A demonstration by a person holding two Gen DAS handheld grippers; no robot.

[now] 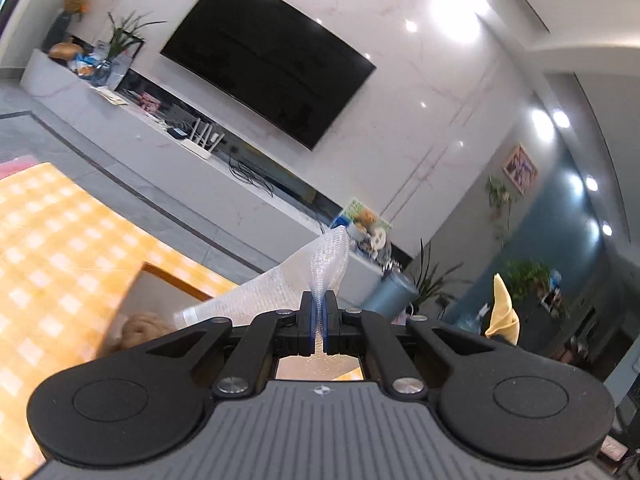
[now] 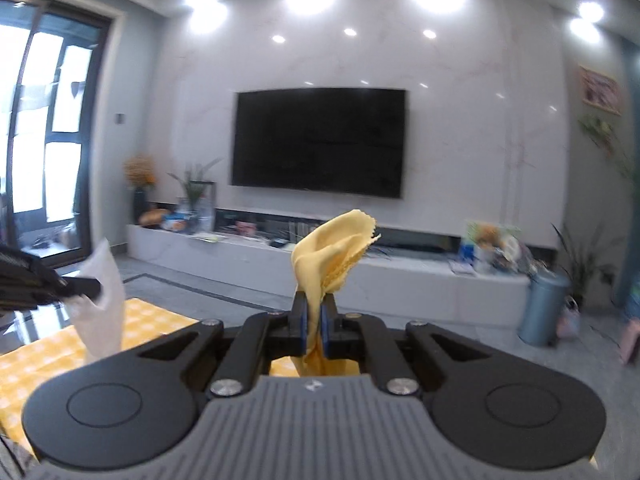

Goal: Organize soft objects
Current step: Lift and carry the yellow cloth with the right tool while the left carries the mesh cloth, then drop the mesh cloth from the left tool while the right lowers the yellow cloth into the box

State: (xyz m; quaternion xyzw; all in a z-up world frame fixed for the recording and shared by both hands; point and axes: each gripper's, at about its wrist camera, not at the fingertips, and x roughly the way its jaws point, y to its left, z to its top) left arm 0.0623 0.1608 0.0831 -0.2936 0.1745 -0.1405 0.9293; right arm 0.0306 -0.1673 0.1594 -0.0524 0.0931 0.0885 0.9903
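My left gripper [image 1: 319, 298] is shut on a white mesh cloth [image 1: 326, 258], which stands up from the jaws and trails down to the left. In the right wrist view that gripper [image 2: 90, 288] shows at the left edge with the white cloth [image 2: 106, 300] hanging from it. The right gripper [image 2: 314, 304] is shut on a yellow cloth [image 2: 336, 248] with a zigzag edge, its corner flopping to the right. The same yellow cloth [image 1: 502, 308] peeks in at the lower right of the left wrist view. Both grippers are raised over the yellow checked tablecloth [image 1: 52, 248].
A wooden box [image 1: 160, 292] on the tablecloth holds a beige fluffy object [image 1: 142, 330]. Behind are a wall-mounted TV [image 2: 320, 142], a long white cabinet [image 2: 400, 276] with clutter, a blue-grey bin [image 2: 540, 308], potted plants and a glass door [image 2: 44, 140] at left.
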